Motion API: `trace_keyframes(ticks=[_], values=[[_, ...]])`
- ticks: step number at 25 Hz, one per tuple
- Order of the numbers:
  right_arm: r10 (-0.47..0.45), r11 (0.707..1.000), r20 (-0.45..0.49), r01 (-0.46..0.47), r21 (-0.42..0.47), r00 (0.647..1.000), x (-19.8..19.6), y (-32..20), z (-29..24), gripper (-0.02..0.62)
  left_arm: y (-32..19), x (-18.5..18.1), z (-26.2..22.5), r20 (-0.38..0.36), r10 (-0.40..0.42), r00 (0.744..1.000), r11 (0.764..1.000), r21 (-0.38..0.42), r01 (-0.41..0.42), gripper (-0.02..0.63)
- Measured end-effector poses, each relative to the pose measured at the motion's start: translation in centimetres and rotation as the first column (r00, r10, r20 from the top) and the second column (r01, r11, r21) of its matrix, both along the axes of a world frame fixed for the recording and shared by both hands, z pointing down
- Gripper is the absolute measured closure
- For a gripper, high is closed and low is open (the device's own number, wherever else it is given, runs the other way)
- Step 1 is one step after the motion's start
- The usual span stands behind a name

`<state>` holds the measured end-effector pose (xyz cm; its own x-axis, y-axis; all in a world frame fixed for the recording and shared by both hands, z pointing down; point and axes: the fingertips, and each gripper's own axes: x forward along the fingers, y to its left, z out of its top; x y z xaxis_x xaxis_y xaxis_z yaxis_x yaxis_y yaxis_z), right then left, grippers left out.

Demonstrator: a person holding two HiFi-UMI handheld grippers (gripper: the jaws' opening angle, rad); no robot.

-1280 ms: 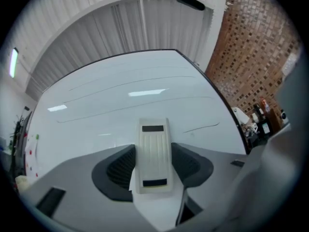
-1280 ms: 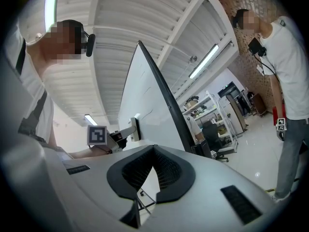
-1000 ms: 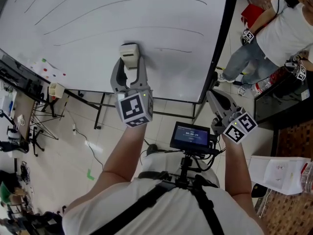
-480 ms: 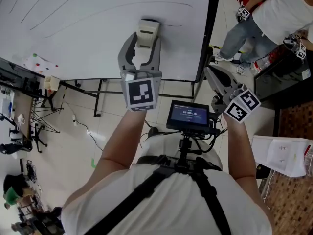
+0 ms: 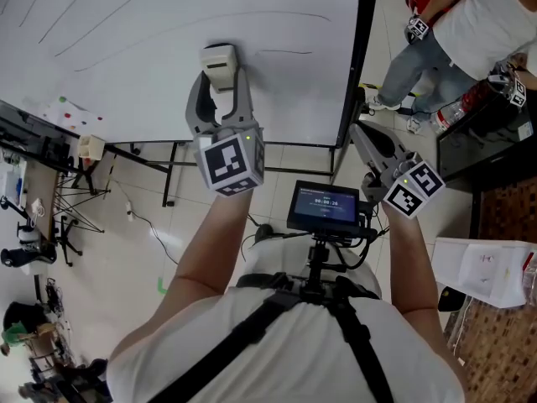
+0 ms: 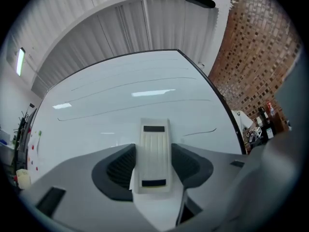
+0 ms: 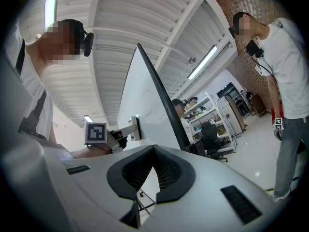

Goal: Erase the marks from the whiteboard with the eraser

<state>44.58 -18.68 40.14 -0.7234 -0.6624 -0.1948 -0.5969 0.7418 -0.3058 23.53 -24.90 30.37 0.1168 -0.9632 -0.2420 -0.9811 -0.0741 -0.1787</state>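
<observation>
The eraser [image 5: 220, 64], a ribbed cream plastic block, is clenched flat against the glossy whiteboard [image 5: 126, 82] by the left tool [image 5: 222, 78]. It has just been swept back leftwards from beside the short stroke [image 5: 285, 52], which is seemingly left unwiped. Long curved lines [image 5: 168, 34] remain farther up. The right tool [image 5: 362, 134] is held closed and empty.
</observation>
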Motion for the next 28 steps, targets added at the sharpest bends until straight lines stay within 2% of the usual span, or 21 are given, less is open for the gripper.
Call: trace_keyframes(ticks=[2, 6, 9, 11, 14, 18, 28], values=[[0.006, 1.0, -0.003, -0.006, -0.003, 1.0, 0.2, 0.0, 0.0, 0.574, 0.2, 2.3, 0.2, 0.015, 0.048, 0.999, 0.999, -0.006, -0.048, 0.367], [0.011, 1.0, -0.004, -0.011, -0.001, 1.0, 0.4, -0.1, -0.3, 0.574, 0.9, 7.4, 0.7, 0.109, 0.173, 0.979, 0.985, -0.017, -0.172, 0.367], [0.013, 1.0, -0.004, -0.013, -0.001, 1.0, 0.4, -0.1, -0.4, 0.574, 1.3, 8.0, 0.5, 0.142, 0.213, 0.967, 0.977, -0.003, -0.214, 0.367], [0.016, 1.0, -0.003, -0.016, -0.003, 1.0, 0.4, -0.3, -0.4, 0.574, 1.4, 6.6, -0.1, 0.127, 0.181, 0.975, 0.982, 0.028, -0.186, 0.367], [0.016, 1.0, -0.002, -0.016, -0.006, 1.0, 0.5, -0.6, -0.4, 0.574, 0.8, 2.9, -0.8, 0.043, 0.086, 0.995, 0.994, 0.07, -0.088, 0.367], [0.019, 1.0, -0.001, -0.019, -0.007, 1.0, 0.6, -0.7, -0.5, 0.574, 0.7, 2.7, -1.3, 0.038, 0.038, 0.999, 0.995, 0.09, -0.041, 0.367], [0.028, 1.0, -0.004, -0.028, -0.001, 1.0, 0.9, 0.0, -0.5, 0.574, 1.6, 8.9, -0.5, 0.087, 0.163, 0.983, 0.986, 0.029, -0.166, 0.367]])
